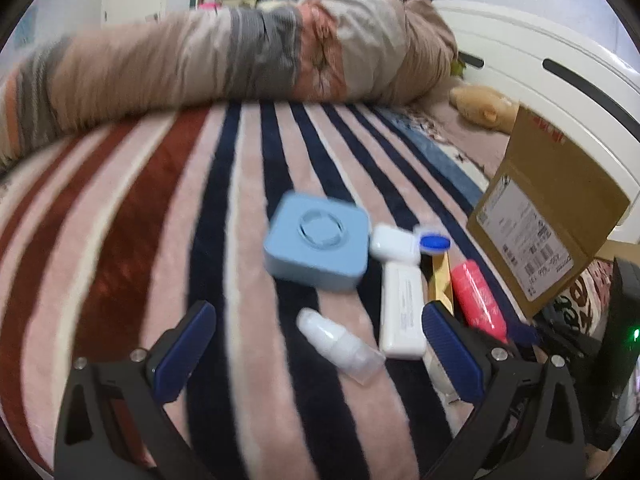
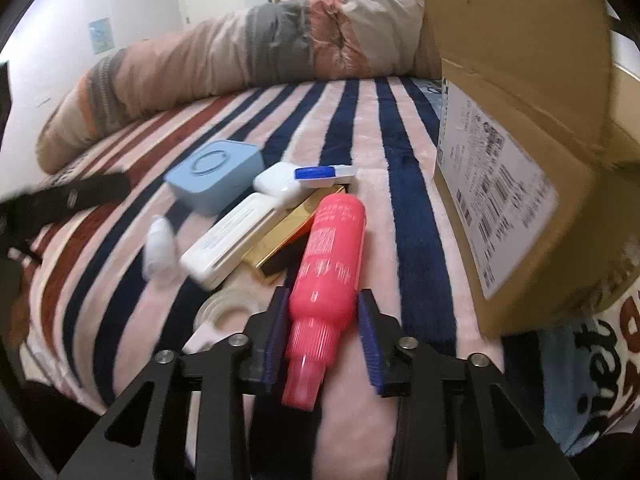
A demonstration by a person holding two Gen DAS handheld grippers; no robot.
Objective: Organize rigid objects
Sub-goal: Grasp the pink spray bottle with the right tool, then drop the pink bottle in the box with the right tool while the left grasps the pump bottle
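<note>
1. Because the pink bottle (image 2: 328, 256) lies lengthwise between your right gripper (image 2: 324, 344) pads, neck toward you, jaws apart, you close there.
2. Your left gripper (image 1: 316, 356), spread wide, straddles the small white bottle (image 1: 340, 344).

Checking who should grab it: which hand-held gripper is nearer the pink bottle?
Right. The right hand-held gripper straddles the pink bottle, a finger on each side of its neck end. The left hand-held gripper sits open beside it, over the small white bottle.
</note>
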